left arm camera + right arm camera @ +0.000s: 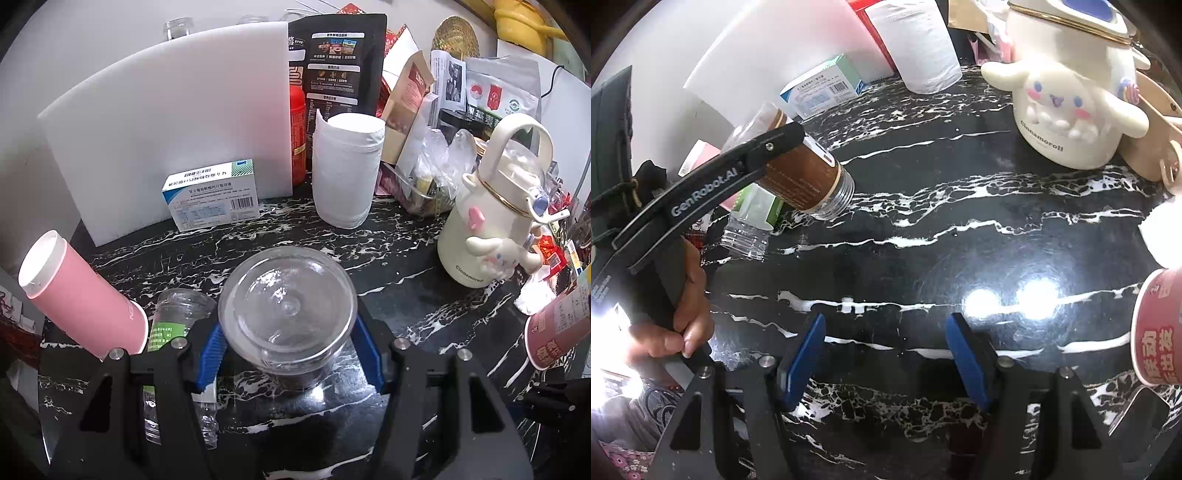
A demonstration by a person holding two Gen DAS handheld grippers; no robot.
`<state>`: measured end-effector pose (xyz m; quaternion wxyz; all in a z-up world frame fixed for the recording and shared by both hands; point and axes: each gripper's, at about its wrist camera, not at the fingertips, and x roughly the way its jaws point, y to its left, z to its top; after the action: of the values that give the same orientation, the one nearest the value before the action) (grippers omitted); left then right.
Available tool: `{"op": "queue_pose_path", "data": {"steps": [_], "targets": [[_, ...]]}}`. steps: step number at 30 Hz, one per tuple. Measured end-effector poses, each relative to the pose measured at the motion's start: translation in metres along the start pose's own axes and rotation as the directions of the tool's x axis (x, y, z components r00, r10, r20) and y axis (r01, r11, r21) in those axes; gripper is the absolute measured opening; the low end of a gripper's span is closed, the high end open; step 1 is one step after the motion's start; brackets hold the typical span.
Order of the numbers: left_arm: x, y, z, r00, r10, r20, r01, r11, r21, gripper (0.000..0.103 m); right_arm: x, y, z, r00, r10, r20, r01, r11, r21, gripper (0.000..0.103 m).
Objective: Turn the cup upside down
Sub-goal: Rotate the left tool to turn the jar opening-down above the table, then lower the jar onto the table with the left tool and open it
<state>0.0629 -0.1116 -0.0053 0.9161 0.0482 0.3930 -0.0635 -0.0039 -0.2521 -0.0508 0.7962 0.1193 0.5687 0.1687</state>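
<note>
My left gripper [290, 347] is shut on a clear glass cup [288, 314] with a brown sleeve. In the left wrist view its glass base faces the camera, above the black marble counter [406, 314]. In the right wrist view the same cup [805, 181] is held in the air, tilted with its threaded mouth pointing down and to the right, between the left gripper's fingers [768, 147]. My right gripper [884, 354] is open and empty, low over the counter [923, 240].
A pink tumbler [81, 291] and a clear plastic bottle [173, 325] stand at left. A medicine box [210, 195], white board [166, 122] and paper roll [347, 170] stand behind. A cream Cinnamoroll bottle [491, 206] and a red paper cup [1160, 332] are at right.
</note>
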Motion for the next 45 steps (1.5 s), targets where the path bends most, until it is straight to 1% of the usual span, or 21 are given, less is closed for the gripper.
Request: {"op": "queue_pose_path", "data": {"steps": [12,16,18,19,22,23,25,29,32,36,39,45], "targets": [[0.001,-0.005,0.002,0.999,0.021,-0.026,-0.02,0.999,0.038,0.06,-0.013,0.002,0.0,0.999,0.002,0.032,-0.002,1.0,-0.001,0.068],[-0.001,-0.006,0.004,0.998,0.042,-0.04,-0.04,0.998,0.05,0.062,-0.019,0.004,0.001,0.999,0.001,0.052,-0.001,1.0,-0.001,0.068],[-0.005,-0.005,0.005,0.998,0.053,-0.04,-0.051,0.997,0.049,0.066,-0.021,0.006,0.002,0.998,-0.007,0.059,0.007,1.0,-0.003,0.068],[-0.007,-0.005,0.006,0.998,0.058,-0.037,-0.057,0.997,0.048,0.07,-0.024,0.007,0.002,0.998,-0.017,0.065,0.018,1.0,-0.005,0.068],[-0.021,-0.002,0.009,0.997,0.073,-0.01,-0.072,0.996,0.044,0.078,-0.029,0.011,0.003,0.996,-0.037,0.08,0.039,0.999,-0.021,0.069],[-0.026,-0.001,0.011,0.997,0.073,0.002,-0.073,0.996,0.042,0.082,-0.03,0.012,0.004,0.996,-0.038,0.084,0.04,0.999,-0.027,0.07],[-0.036,0.002,0.014,0.997,0.072,0.015,-0.072,0.997,0.04,0.086,-0.034,0.017,0.005,0.995,-0.038,0.094,0.042,0.998,-0.037,0.072],[-0.053,0.009,0.019,0.998,0.057,0.023,-0.057,0.998,0.019,0.087,-0.041,0.025,0.009,0.992,-0.05,0.116,0.057,0.997,-0.061,0.073],[-0.066,0.016,0.021,0.998,0.054,0.022,-0.054,0.999,0.003,0.087,-0.048,0.034,0.012,0.987,-0.073,0.144,0.086,0.993,-0.086,0.074],[-0.083,0.026,0.02,0.997,0.079,0.027,-0.078,0.997,-0.012,0.087,-0.056,0.045,0.019,0.978,-0.091,0.185,0.113,0.987,-0.114,0.075],[-0.094,0.038,0.016,0.994,0.11,0.018,-0.109,0.993,-0.047,0.087,-0.058,0.052,0.023,0.973,-0.101,0.205,0.129,0.983,-0.131,0.075],[-0.106,0.066,0.004,0.99,0.138,-0.009,-0.138,0.984,-0.11,0.087,-0.055,0.076,0.029,0.955,-0.147,0.258,0.194,0.966,-0.168,0.076]]}}
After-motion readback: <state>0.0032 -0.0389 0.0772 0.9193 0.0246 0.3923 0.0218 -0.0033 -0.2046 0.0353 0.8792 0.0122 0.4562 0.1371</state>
